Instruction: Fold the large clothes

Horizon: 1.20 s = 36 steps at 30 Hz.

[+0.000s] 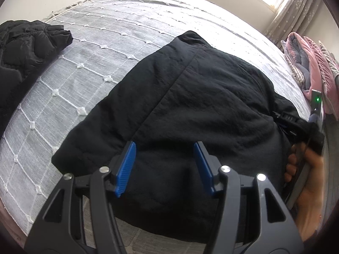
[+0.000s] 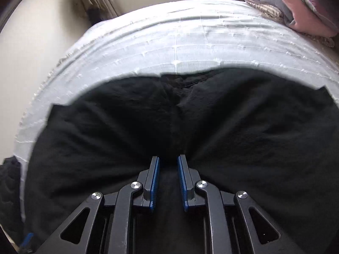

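Observation:
A large black padded garment point(image 1: 190, 97) lies folded on the bed with the grey-white bedspread point(image 1: 89, 48). My left gripper point(image 1: 164, 148) is open and empty, hovering just above the garment's near edge. In the right wrist view the same black garment point(image 2: 243, 127) fills the lower half. My right gripper point(image 2: 168, 160) is shut on a bunched fold of the garment, with fabric puckering toward the blue pads point(image 2: 155, 182). The right gripper and the hand holding it point(image 1: 305, 169) show at the right edge of the left wrist view.
A second black puffy jacket point(image 1: 27, 42) lies at the bed's left side. Folded pink and grey blankets point(image 1: 313, 67) are stacked at the right, also in the right wrist view point(image 2: 292, 2). Curtains point(image 1: 296, 10) and a window stand behind.

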Motion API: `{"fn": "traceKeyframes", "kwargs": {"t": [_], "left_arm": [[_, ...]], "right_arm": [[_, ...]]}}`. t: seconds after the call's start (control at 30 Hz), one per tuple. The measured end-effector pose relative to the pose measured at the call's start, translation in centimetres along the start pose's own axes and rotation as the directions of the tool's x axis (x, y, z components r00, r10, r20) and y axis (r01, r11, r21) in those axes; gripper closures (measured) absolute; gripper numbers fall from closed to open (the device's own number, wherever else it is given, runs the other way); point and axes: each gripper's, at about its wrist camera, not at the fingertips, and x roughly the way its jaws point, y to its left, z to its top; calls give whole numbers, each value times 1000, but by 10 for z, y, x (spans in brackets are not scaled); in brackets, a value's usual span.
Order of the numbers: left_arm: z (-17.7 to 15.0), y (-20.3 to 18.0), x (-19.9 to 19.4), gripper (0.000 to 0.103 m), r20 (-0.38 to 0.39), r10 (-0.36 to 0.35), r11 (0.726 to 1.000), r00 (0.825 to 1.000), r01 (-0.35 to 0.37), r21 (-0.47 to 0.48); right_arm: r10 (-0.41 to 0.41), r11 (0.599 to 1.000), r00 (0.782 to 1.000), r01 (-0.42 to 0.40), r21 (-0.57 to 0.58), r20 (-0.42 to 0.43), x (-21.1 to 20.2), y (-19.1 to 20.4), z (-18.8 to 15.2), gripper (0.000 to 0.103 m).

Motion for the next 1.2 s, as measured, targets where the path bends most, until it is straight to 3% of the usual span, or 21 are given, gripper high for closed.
{"fn": "traceKeyframes", "kwargs": {"t": [0.07,0.23,0.33,0.5,0.67,0.77,0.87,0.93,1.07,1.2], "left_arm": [[1,2,1,45,-3,-6,1000,1000,6,-8],[1,5,2,45,-10,-16,1000,1000,15,-10],[2,7,2,45,-11,-22,1000,1000,21,-15],[1,7,0,45,-14,-30,999,999,30,-24],[-2,4,0,45,-8,-21,1000,1000,21,-1],[-2,3,0,45,-5,-17,1000,1000,17,5],[-1,2,1,45,-5,-17,1000,1000,17,10],[-1,2,2,45,-10,-19,1000,1000,19,8],[-1,4,1,45,-11,-30,999,999,30,10],[-1,3,1,44,-13,-26,1000,1000,26,2]], "right_arm": [[6,999,1000,-6,42,2,0,1,6,87],[-18,1000,1000,18,-21,-4,-6,12,7,86],[7,999,1000,-8,44,27,-28,2,2,83],[78,997,995,-78,1,57,-86,9,-34,83],[92,993,995,-88,-80,47,-135,36,-75,83],[91,991,996,-89,-95,13,-138,41,-98,83],[63,995,995,-69,-77,-82,-90,31,-126,85],[67,992,998,-68,-108,-11,-81,30,-130,85],[90,995,995,-92,-44,-46,-100,27,-123,85],[117,992,993,-118,-48,-22,-148,26,-144,84]]}}
